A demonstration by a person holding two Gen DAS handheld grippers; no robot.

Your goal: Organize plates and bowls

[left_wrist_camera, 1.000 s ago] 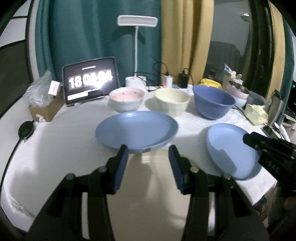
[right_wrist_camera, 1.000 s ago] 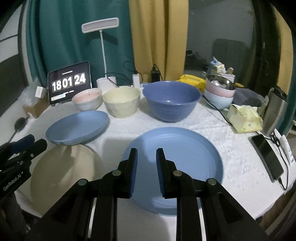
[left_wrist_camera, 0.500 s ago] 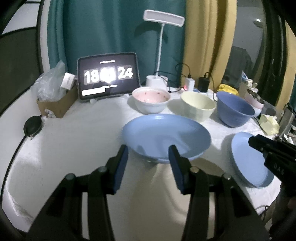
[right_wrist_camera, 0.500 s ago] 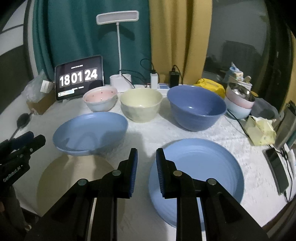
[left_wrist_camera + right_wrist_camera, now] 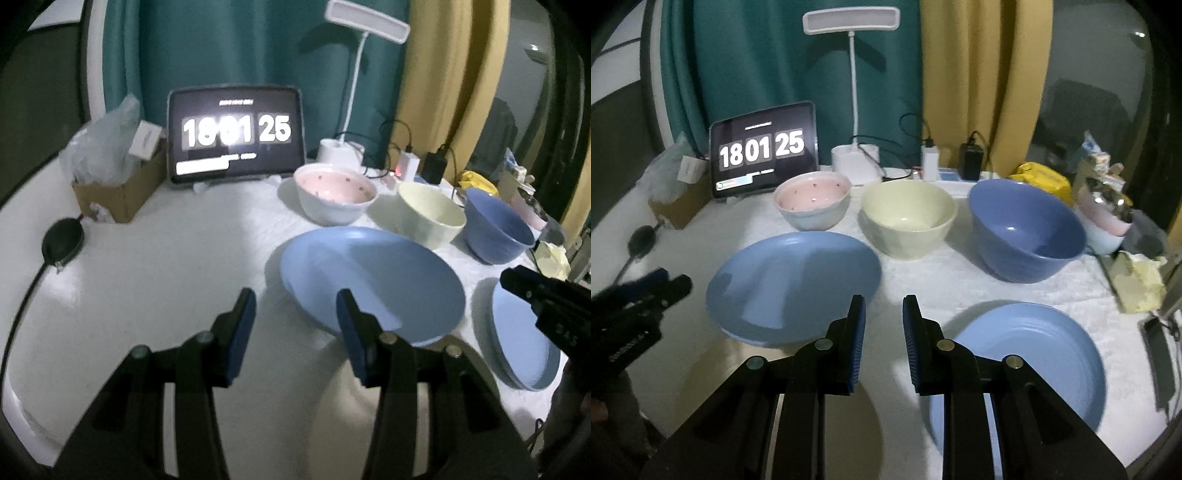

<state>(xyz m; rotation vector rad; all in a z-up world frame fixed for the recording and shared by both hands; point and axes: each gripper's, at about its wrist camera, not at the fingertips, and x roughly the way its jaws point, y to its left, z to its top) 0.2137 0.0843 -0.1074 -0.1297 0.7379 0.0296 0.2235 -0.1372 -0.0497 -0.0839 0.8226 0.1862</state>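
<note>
A deep light-blue plate point(image 5: 792, 280) point(image 5: 373, 284) sits at the centre left of the white table, partly over a cream plate point(image 5: 738, 384) point(image 5: 369, 417) at the near edge. A flat blue plate point(image 5: 1027, 362) point(image 5: 524, 339) lies at the right. Behind stand a pink bowl point(image 5: 812, 203) point(image 5: 334, 195), a cream bowl point(image 5: 908, 218) point(image 5: 430, 214) and a dark blue bowl point(image 5: 1025, 229) point(image 5: 496, 229). My left gripper point(image 5: 295, 306) is open and empty, near the deep plate's left rim. My right gripper point(image 5: 884, 306) is open and empty, between the two blue plates.
A tablet clock point(image 5: 762, 149), a desk lamp point(image 5: 855, 162) and chargers point(image 5: 971, 162) line the back. A cardboard box point(image 5: 118, 192) and a black pouch point(image 5: 62, 242) sit at left. Stacked bowls point(image 5: 1106, 218), a yellow cloth point(image 5: 1137, 284) and a phone point(image 5: 1158, 358) sit at right.
Both grippers have swung to the left, so the plates and bowls have shifted right in both views. Nothing on the table has moved. The jaws are as they were.
</note>
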